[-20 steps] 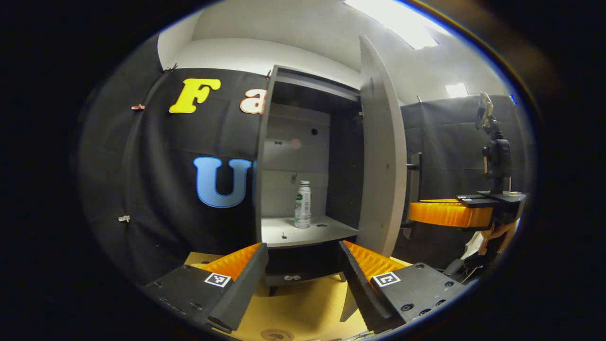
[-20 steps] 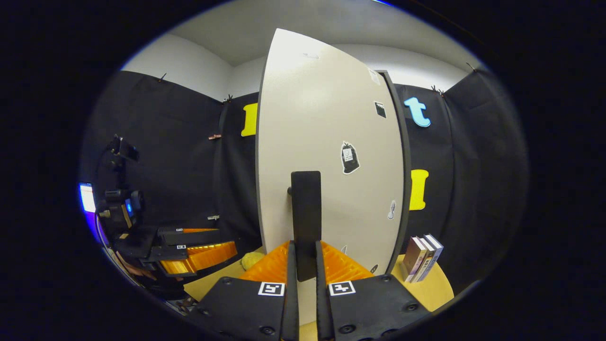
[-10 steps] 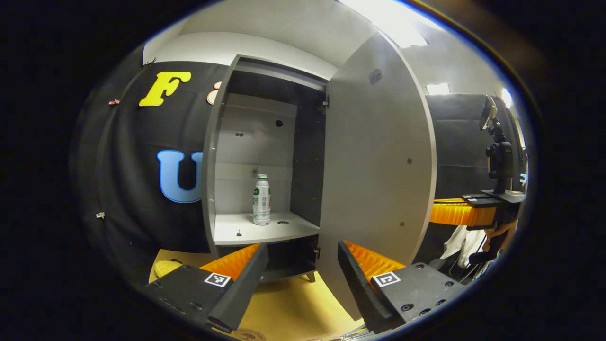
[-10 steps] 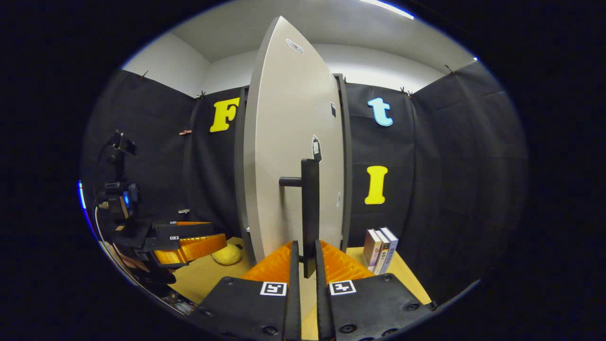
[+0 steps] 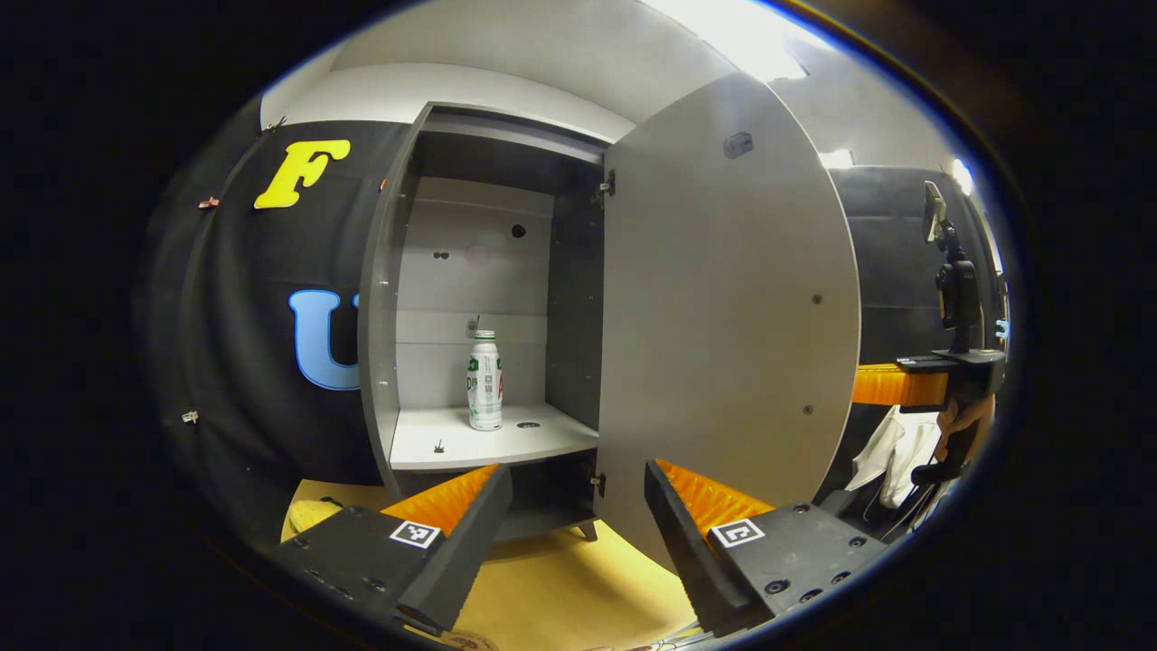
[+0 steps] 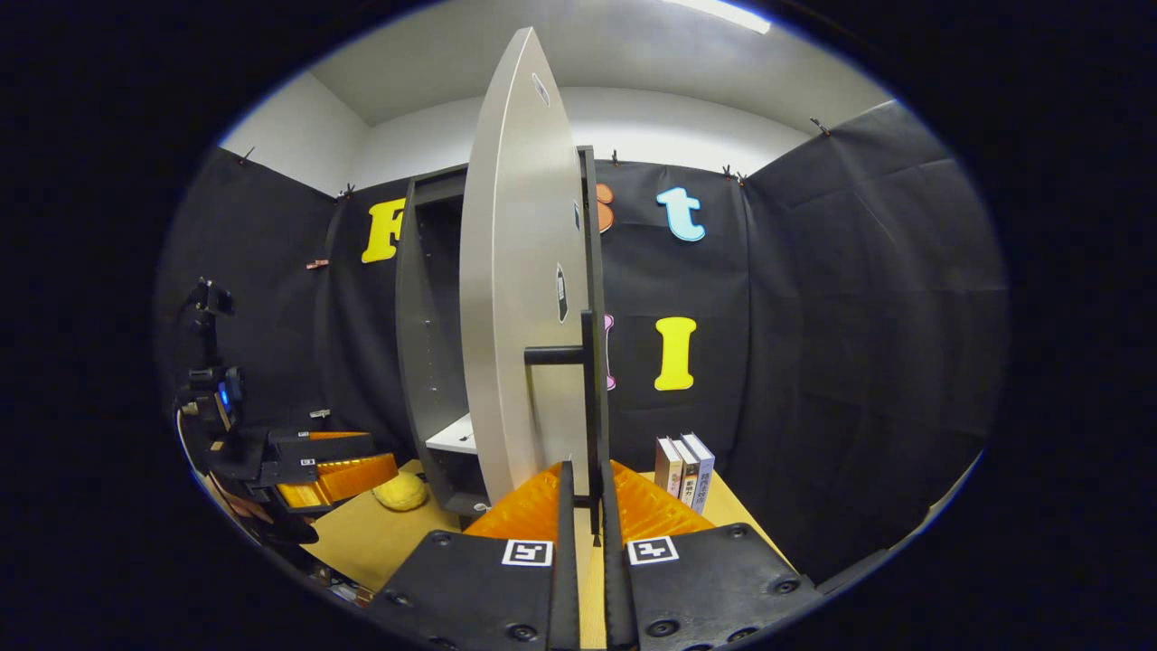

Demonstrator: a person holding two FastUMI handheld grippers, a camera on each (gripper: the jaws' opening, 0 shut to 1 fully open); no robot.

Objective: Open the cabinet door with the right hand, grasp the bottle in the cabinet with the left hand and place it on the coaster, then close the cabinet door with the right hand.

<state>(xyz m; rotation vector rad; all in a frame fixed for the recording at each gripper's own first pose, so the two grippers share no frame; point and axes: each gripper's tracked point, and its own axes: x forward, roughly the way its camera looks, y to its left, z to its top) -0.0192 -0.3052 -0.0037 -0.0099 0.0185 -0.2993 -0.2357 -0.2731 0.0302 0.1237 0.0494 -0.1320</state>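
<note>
— Door (image 6: 520, 298) status? Why am I clamped so low on that handle (image 6: 592, 398)?

— My right gripper (image 6: 583, 497) has both fingers pressed together on the bottom end of the handle, the vertical bar standing off the door's outer face. Holding the bar there gives me leverage far from the hinge, and the door stands swung wide from the cabinet (image 5: 398, 298), edge-on in the right gripper view. I judge the opening step about done.

— And the bottle (image 5: 485, 380)?

— Upright on the cabinet's shelf (image 5: 488, 443), toward the back, in the left gripper view. Nothing touches it. A small dark peg and a hole sit on the shelf near it.

— Left claw?

— My left gripper (image 5: 578, 506) has its fingers spread wide, aimed at the cabinet but below shelf level and well short of the bottle. I keep it spread so it can slide around the bottle body once I raise and advance it.

— Anything in the way?

— The door's inner face hangs just right of the cabinet opening, so I'd approach from the cabinet's left half. Beside the cabinet, some books (image 6: 684, 470) stand on the table (image 6: 362, 533), and a yellow object (image 6: 400, 493) lies by its foot. I cannot make out the coaster with confidence.
</note>
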